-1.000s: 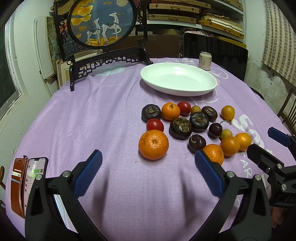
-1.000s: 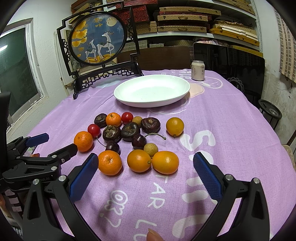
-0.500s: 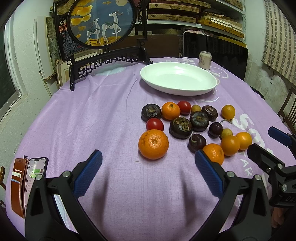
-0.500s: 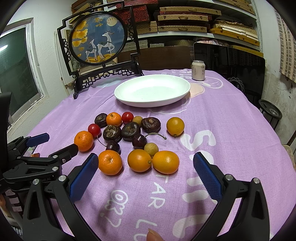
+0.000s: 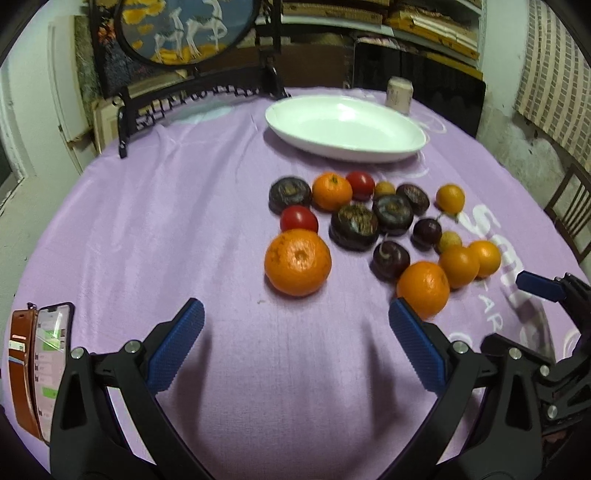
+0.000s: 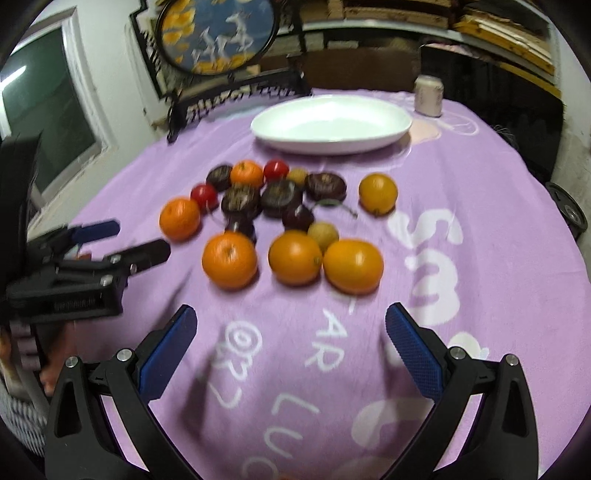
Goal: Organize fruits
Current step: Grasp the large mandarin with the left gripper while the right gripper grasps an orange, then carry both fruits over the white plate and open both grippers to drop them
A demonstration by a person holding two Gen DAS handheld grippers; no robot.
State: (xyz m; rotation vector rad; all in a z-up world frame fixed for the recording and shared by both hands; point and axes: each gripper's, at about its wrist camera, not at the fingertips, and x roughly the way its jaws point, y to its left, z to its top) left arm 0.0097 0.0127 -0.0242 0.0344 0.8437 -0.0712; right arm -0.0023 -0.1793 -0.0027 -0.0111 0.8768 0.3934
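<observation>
Several fruits lie clustered on the purple tablecloth (image 5: 177,229): a large mandarin (image 5: 297,262), red tomatoes (image 5: 298,218), dark wrinkled fruits (image 5: 354,226), cherries and small oranges (image 6: 352,266). An empty white plate (image 5: 347,127) sits behind them. My left gripper (image 5: 293,343) is open just short of the large mandarin, nothing between its blue pads. My right gripper (image 6: 290,345) is open in front of three oranges (image 6: 229,264). Each gripper shows at the edge of the other's view.
A phone in a brown wallet case (image 5: 37,365) lies at the table's left edge. A drink can (image 6: 428,95) stands behind the plate. A framed round deer picture on a black stand (image 6: 221,33) rises at the back. Shelves, and a chair (image 5: 569,206) at right.
Both grippers have moved forward and down toward the fruits, which now look larger and slightly blurred. Fruits and plate have not moved. Both stay open.
</observation>
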